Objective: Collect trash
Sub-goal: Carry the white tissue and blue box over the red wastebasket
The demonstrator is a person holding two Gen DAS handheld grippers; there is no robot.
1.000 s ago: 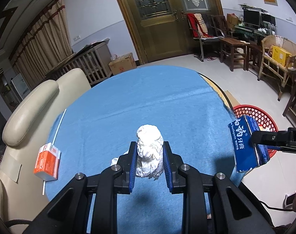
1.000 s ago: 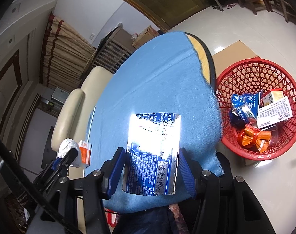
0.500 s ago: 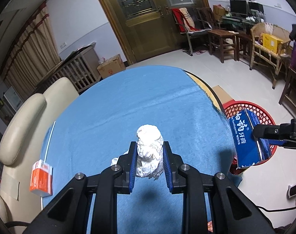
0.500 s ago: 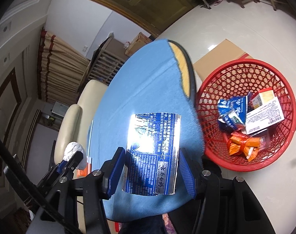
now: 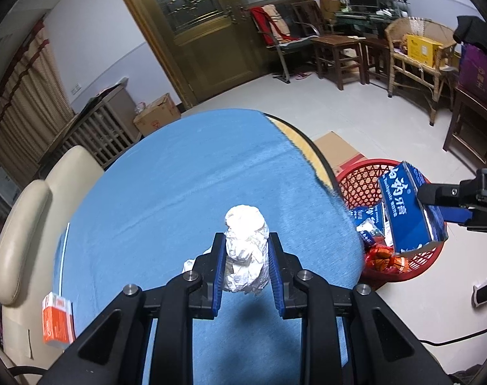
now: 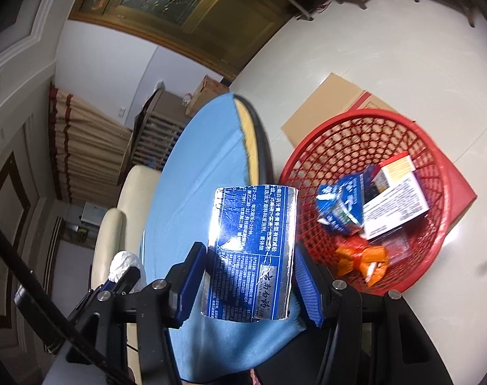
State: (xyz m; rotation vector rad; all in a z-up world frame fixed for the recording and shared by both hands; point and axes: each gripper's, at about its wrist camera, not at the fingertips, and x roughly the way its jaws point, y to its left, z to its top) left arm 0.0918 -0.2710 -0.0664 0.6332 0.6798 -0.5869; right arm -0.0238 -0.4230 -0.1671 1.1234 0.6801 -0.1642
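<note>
My left gripper [image 5: 246, 256] is shut on a crumpled white paper wad [image 5: 246, 253], held above the blue tablecloth [image 5: 179, 199]. My right gripper [image 6: 250, 263] is shut on a blue toothpaste box [image 6: 251, 253] with shiny foil print. In the left wrist view that box [image 5: 408, 208] hangs over the red mesh basket [image 5: 355, 186] beside the table. The basket [image 6: 365, 128] on the floor holds several wrappers and cartons. A small orange and white box [image 5: 58, 324] lies at the table's left edge.
A cream padded chair [image 5: 22, 224] stands against the table's far left. Flat cardboard [image 6: 323, 102] lies on the floor behind the basket. Wooden chairs and a wicker seat [image 5: 416, 61] line the far wall by the brown door [image 5: 205, 32].
Both grippers have swung to the right with their loads. The red basket has come more fully into both views, and the toothpaste box now hangs over it. The orange box slid toward the left edge.
</note>
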